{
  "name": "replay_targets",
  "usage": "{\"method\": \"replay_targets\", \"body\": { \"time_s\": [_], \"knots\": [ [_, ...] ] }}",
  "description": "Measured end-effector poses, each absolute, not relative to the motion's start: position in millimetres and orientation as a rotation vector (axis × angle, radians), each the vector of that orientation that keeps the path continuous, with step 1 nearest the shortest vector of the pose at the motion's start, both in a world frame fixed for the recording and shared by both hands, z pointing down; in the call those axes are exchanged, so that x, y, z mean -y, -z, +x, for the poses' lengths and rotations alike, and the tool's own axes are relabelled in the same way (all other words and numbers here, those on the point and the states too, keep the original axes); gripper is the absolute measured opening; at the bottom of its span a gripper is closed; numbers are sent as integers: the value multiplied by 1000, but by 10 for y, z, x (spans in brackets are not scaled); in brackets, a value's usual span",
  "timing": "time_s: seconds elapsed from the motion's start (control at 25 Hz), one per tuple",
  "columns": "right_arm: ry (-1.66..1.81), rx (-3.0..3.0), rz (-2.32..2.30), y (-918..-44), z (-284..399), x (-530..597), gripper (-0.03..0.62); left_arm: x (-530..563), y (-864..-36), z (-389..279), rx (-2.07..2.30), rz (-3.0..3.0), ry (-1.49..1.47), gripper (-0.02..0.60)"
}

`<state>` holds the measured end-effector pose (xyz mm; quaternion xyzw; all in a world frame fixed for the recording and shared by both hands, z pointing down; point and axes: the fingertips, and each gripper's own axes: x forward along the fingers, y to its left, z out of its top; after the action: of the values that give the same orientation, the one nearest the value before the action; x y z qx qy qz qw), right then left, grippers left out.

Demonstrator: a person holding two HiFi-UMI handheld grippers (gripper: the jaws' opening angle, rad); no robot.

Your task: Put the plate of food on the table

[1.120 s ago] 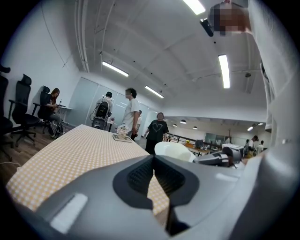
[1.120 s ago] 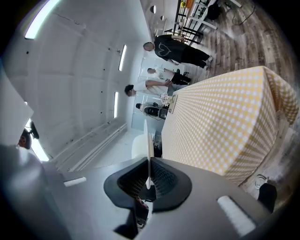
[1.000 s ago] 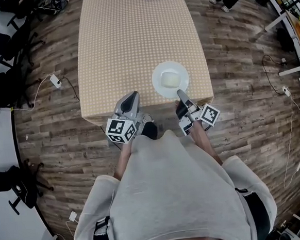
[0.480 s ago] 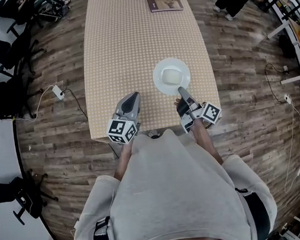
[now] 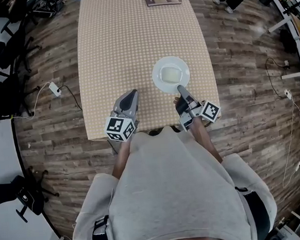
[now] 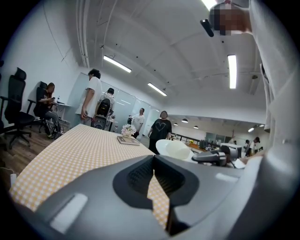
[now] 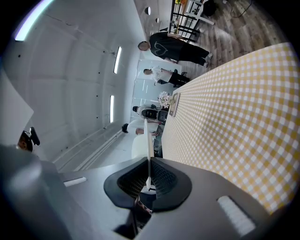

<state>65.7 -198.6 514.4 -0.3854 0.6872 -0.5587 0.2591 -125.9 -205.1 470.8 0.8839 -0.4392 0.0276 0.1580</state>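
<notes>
Plate (image 5: 157, 71) farther over table (image 5: 117, 47), right claw (image 5: 179, 89) still clamping it

A white plate (image 5: 157, 72) is noted at the tip of the grey right gripper (image 5: 180, 90); the table (image 5: 118, 47) beneath is covered in yellow-and-white check.

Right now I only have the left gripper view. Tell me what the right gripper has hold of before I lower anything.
Observer: The right gripper is shut on the white plate, pinching its thin rim.
Operator: Give me the plate's place.
Observer: In the head view it is above the table, at the near right part, close to the right edge. I cannot tell if it touches.
Operator: Report what is on it.
Observer: One pale block of food, centred.
</notes>
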Motion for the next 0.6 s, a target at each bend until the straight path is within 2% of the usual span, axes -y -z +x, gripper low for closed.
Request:
{"method": "replay_targets", "body": {
  "time_s": [0.6],
  "knots": [
    [1710,-1848,-1013,-5632,944,1837,12,1951,-5018,-956,1340,2390,-131,9]
  ]
}}
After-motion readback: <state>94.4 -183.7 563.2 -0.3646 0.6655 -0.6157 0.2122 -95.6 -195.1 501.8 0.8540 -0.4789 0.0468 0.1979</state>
